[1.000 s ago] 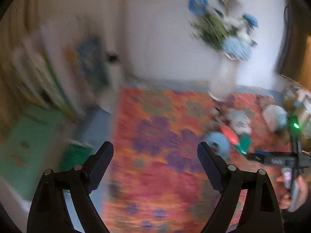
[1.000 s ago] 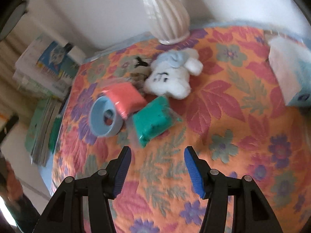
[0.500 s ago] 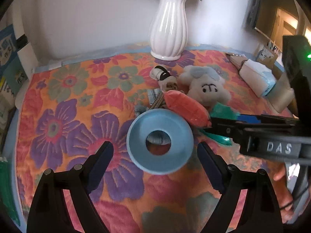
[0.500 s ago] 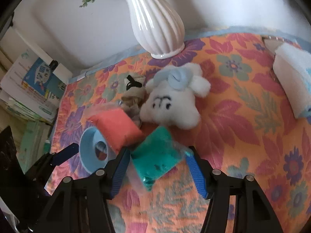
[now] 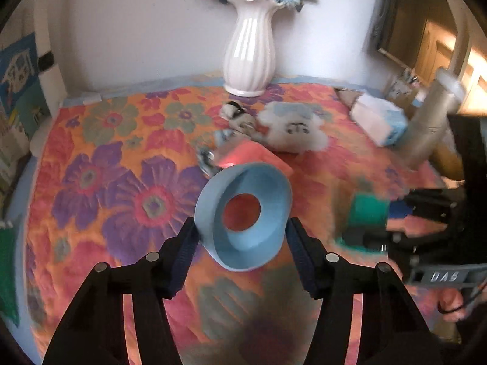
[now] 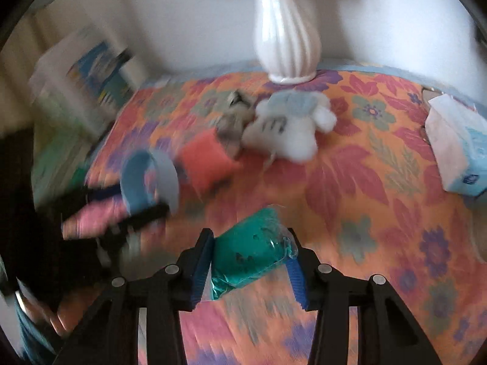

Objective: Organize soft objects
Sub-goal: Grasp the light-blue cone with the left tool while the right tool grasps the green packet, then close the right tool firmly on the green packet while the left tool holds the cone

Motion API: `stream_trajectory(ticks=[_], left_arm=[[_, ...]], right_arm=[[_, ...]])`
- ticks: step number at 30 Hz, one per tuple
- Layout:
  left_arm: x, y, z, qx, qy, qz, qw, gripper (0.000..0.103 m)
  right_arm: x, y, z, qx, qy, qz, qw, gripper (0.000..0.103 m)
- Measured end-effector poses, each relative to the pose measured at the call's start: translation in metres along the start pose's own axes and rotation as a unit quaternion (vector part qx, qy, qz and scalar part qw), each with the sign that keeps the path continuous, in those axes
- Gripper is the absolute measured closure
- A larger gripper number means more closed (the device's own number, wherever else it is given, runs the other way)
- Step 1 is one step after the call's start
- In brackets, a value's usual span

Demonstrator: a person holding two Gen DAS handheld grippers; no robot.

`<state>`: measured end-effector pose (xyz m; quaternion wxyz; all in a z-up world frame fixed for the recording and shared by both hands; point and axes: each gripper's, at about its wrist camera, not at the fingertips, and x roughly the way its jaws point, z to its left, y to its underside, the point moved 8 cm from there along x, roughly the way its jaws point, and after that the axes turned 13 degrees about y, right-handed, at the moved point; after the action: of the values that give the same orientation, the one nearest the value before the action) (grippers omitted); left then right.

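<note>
A light blue foam ring [image 5: 242, 216] stands tilted up off the floral cloth [image 5: 106, 167], and my left gripper [image 5: 242, 232] is closing on it, both pads against its rim. A teal packet in clear wrap [image 6: 252, 252] sits between the closing fingers of my right gripper [image 6: 251, 243], gripped at both sides and away from the pile. The teal packet [image 5: 368, 213] shows blurred in the left wrist view too. Farther back lie an orange-red packet [image 6: 207, 161], a white plush [image 6: 289, 127] and a small striped toy [image 5: 240, 115].
A white vase [image 5: 249, 45] with flowers stands against the back wall. A tissue pack [image 6: 456, 149] lies at the right edge, with a silver cylinder [image 5: 429, 124] beside it. Books [image 5: 18, 91] are stacked off the cloth's left side.
My left gripper swung over, dropped to the blue ring and closed around it, tipping it up. My right gripper closed on the teal packet and drew it out of the pile.
</note>
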<state>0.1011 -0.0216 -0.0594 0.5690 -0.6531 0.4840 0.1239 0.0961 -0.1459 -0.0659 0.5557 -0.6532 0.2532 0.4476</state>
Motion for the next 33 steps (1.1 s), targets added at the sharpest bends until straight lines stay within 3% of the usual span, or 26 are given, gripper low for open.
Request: stream_trajectory(ticks=[3,4,6,9,11,14,20,21,23,25,33], left_arm=[[-0.005,0.012,-0.016,-0.007,0.026,0.011,0.9996,0.047],[-0.007,0.016,-0.021,-0.008,0.035,0.014,0.9993,0.047],[-0.01,0.023,-0.032,-0.009,0.052,0.017,0.9985,0.047],[-0.014,0.03,-0.044,-0.009,0.059,0.017,0.9981,0.047],[-0.014,0.033,-0.047,-0.012,0.058,0.018,0.9981,0.047],[-0.012,0.037,-0.049,-0.02,0.055,0.02,0.9981,0.047],[-0.021,0.04,-0.044,-0.035,0.043,0.011,0.9984,0.047],[-0.022,0.041,-0.043,-0.036,0.041,0.01,0.9984,0.047],[-0.023,0.042,-0.04,-0.038,0.036,0.011,0.9986,0.047],[-0.022,0.043,-0.04,-0.038,0.034,0.014,0.9986,0.047],[-0.018,0.047,-0.045,-0.037,0.03,0.016,0.9987,0.047]], right_arm=[[-0.012,0.028,-0.012,-0.031,0.01,0.013,0.999,0.054],[-0.015,0.038,-0.022,-0.026,0.023,0.021,0.999,0.045],[-0.021,0.05,-0.04,0.0,0.032,0.027,0.999,0.04],[-0.029,0.064,-0.053,0.061,0.002,0.038,0.997,0.038],[-0.031,0.065,-0.05,0.097,-0.02,0.04,0.994,0.019],[-0.025,0.058,-0.041,0.136,-0.019,0.047,0.989,0.003],[-0.009,0.026,-0.03,0.159,0.004,0.039,0.987,0.005],[-0.007,0.022,-0.027,0.149,0.017,0.035,0.988,0.007],[-0.004,0.019,-0.021,0.117,0.043,0.024,0.992,0.023],[-0.005,0.021,-0.014,0.077,0.055,0.008,0.995,0.028],[-0.025,0.052,-0.029,0.107,0.007,0.025,0.994,0.027]])
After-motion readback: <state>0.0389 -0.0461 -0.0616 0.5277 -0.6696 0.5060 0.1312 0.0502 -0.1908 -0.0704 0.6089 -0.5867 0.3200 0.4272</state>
